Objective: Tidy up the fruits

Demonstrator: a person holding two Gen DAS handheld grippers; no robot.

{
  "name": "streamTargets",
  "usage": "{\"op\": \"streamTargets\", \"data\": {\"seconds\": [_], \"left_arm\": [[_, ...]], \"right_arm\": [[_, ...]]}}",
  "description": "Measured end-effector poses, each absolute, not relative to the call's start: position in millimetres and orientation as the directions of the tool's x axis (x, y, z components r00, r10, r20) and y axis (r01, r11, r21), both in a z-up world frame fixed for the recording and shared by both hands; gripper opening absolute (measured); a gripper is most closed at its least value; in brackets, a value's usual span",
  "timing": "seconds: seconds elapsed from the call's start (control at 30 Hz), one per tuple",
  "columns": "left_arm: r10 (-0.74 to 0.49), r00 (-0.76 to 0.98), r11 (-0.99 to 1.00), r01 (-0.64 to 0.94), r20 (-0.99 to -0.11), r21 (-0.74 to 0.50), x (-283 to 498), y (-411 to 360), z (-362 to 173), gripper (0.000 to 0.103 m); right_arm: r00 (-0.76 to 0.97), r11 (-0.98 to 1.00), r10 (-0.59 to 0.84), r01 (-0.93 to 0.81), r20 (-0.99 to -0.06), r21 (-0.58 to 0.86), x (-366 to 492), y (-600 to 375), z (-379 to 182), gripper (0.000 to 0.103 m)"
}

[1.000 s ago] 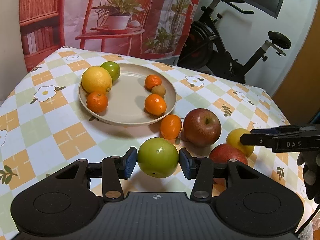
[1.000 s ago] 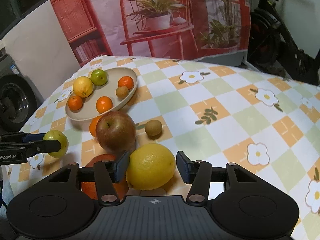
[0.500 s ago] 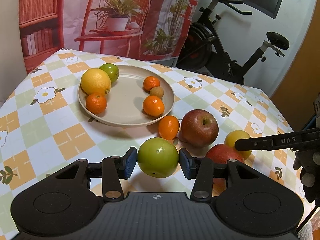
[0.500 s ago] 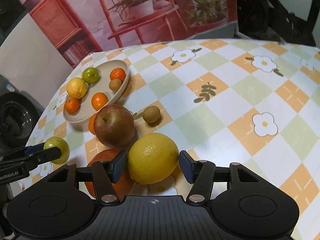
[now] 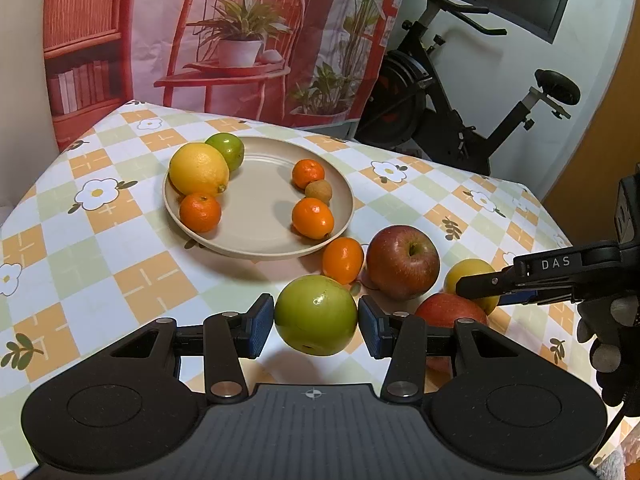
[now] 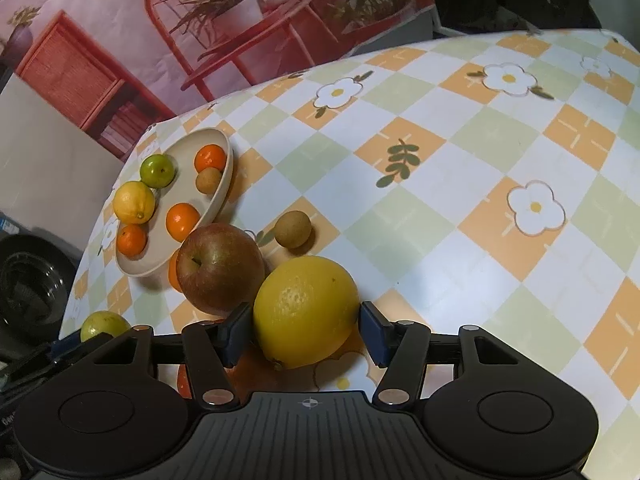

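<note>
Two fruits gripped, plate drop-off pending

Left wrist view: green apple (image 5: 315, 314) is clamped between the blue pads of the left gripper (image 5: 316, 325) and held clear of the cloth, a shadow visible beneath. Skin is smooth, waxy, round. Ahead of the jaws sits the beige plate (image 5: 260, 240), shallow and matte, already loaded with small fruit. Between jaws and plate, to the right, a red apple (image 5: 402, 261) and an oval orange fruit (image 5: 343, 260) are seen touching the checked tablecloth (image 5: 100, 280).

Right wrist view: yellow lemon (image 6: 306, 310), pebbled skin, nubbed end, is gripped by the right gripper (image 6: 307, 332); both pads are pressed on its sides. Whether it is lifted cannot be told. The plate is far ahead-left of these jaws.

Step judged: carry to plate. Next move calls for a bare patch of plate and a low, gentle release, since round fruit is likely to roll.
</note>
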State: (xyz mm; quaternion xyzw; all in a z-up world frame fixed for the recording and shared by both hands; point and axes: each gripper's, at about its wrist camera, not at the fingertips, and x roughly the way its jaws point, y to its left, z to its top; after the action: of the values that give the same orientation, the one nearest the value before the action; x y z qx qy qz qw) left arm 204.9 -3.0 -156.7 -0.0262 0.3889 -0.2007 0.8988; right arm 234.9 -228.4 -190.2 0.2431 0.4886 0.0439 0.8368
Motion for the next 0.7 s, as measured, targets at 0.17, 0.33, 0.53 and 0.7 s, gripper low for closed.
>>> {"op": "streamTargets", "data": {"seconds": [0.17,0.33,0.53,0.7], "left_arm": [[-0.379,0.623,0.919,0.338,-0.685,-0.201,203.8,-1.4,-155.1,0.049],[-0.378,0.628,0.92,0.337,-0.68,-0.201,200.9,-0.1,-153.3,0.049],[-0.379,0.631,0.92,0.337,-0.677,-0.201,199.5,0.6,-151.6,0.049],[-0.381,0.629,0.919,0.341,-0.677,-0.199,199.1,-0.1,-151.9,0.049]], "right_arm": [[0.516,0.91,0.288,0.116,-0.806,0.399,240.1,-224.6,-186.9,0.053],[0.508,0.894,0.294,0.153,-0.81,0.421,245.3,-228.3,-184.4,0.055],[0.522,0.856,0.324,0.193,-0.789,0.48,248.6,-238.4,-180.4,0.055],[0.511,0.859,0.308,0.212,-0.802,0.466,252.4,-234.6,-183.4,0.053]]}}
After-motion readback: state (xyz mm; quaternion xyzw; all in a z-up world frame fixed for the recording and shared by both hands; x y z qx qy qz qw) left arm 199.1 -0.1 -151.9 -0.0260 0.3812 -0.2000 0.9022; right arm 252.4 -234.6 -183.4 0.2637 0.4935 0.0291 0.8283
